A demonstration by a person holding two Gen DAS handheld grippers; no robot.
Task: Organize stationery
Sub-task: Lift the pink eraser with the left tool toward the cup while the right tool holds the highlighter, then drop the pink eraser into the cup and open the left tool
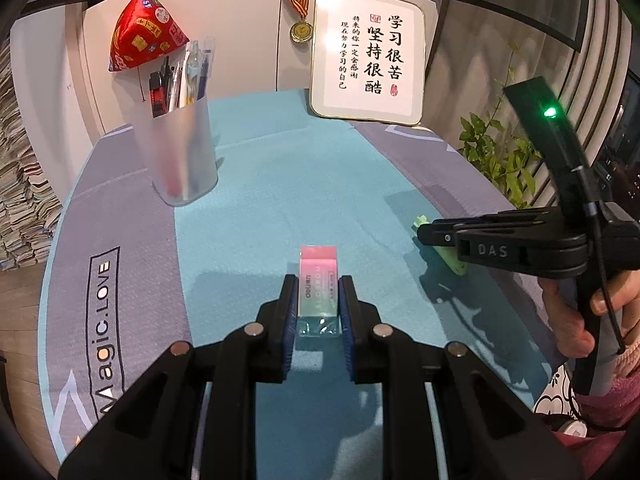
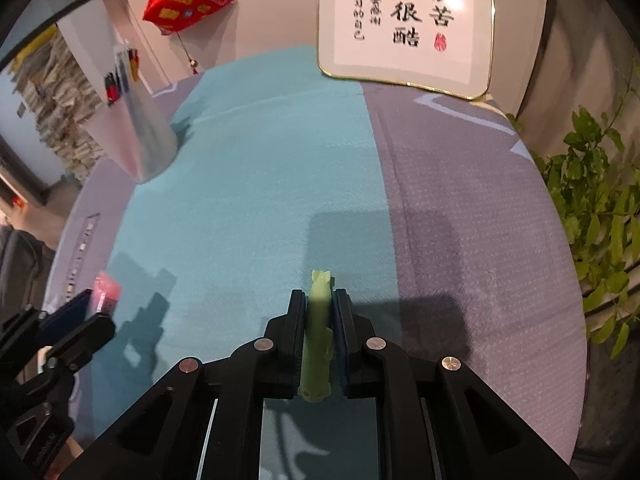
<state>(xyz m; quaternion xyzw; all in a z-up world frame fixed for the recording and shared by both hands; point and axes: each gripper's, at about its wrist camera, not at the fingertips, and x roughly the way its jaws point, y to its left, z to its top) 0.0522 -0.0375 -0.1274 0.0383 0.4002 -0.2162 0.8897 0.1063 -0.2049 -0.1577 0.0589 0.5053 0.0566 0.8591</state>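
Observation:
My left gripper (image 1: pixel 319 282) is shut on a pink-and-mint eraser (image 1: pixel 318 280), held lengthwise between the pads just above the teal desk mat (image 1: pixel 280 184). My right gripper (image 2: pixel 319 296) is shut on a light green figure-shaped eraser (image 2: pixel 318 320), low over the mat. In the left wrist view the right gripper (image 1: pixel 424 236) sits to the right with the green eraser (image 1: pixel 448 256) under it. In the right wrist view the left gripper (image 2: pixel 94 306) and the pink eraser (image 2: pixel 105 294) are at the far left. A frosted pen cup (image 1: pixel 180 152) with several pens stands at the back left; it also shows in the right wrist view (image 2: pixel 140 132).
A framed calligraphy board (image 1: pixel 370 54) leans on the wall at the back. A red hanging ornament (image 1: pixel 146 32) and a medal (image 1: pixel 301 32) hang there. A green plant (image 2: pixel 600 208) stands off the right edge. Stacked papers (image 1: pixel 20 208) lie at the left.

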